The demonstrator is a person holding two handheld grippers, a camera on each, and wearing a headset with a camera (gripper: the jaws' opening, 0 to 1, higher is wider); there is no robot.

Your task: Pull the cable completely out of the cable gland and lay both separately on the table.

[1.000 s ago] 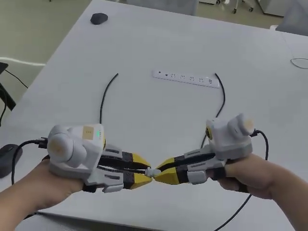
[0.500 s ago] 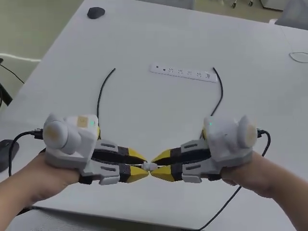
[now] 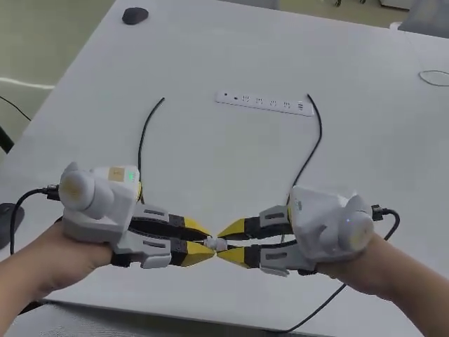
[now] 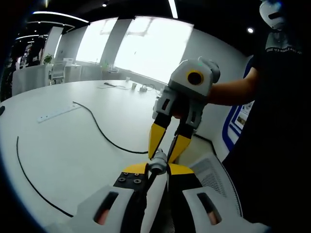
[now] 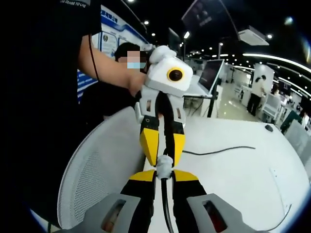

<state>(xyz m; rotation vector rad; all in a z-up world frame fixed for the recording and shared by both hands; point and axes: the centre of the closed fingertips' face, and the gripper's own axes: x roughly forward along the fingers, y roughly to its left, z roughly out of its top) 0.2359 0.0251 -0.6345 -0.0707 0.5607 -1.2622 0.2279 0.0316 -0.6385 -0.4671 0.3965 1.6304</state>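
A small white cable gland [image 3: 217,244] hangs above the table's front edge, between two yellow-tipped grippers that meet tip to tip. My left gripper [image 3: 207,246] comes in from the left, shut with the gland [image 4: 158,165] at its tips. From the right, my right gripper [image 3: 226,247] is shut where the black cable [image 5: 165,201] runs down between its jaws just behind the gland [image 5: 165,166]. The cable's loose lengths lie on the table: one [image 3: 144,140] curves away on the left, the other [image 3: 312,151] on the right.
A white power strip [image 3: 263,104] lies across the middle of the grey table [image 3: 210,63], with a dark mouse [image 3: 135,14] at the far left corner. The grippers' own black cords trail off the near edge. A white mesh chair [image 5: 97,170] stands below.
The right hand has rolled, so that gripper's camera box now sits lower and to the right. Both grippers stay tip to tip at the gland. The head camera has shifted slightly.
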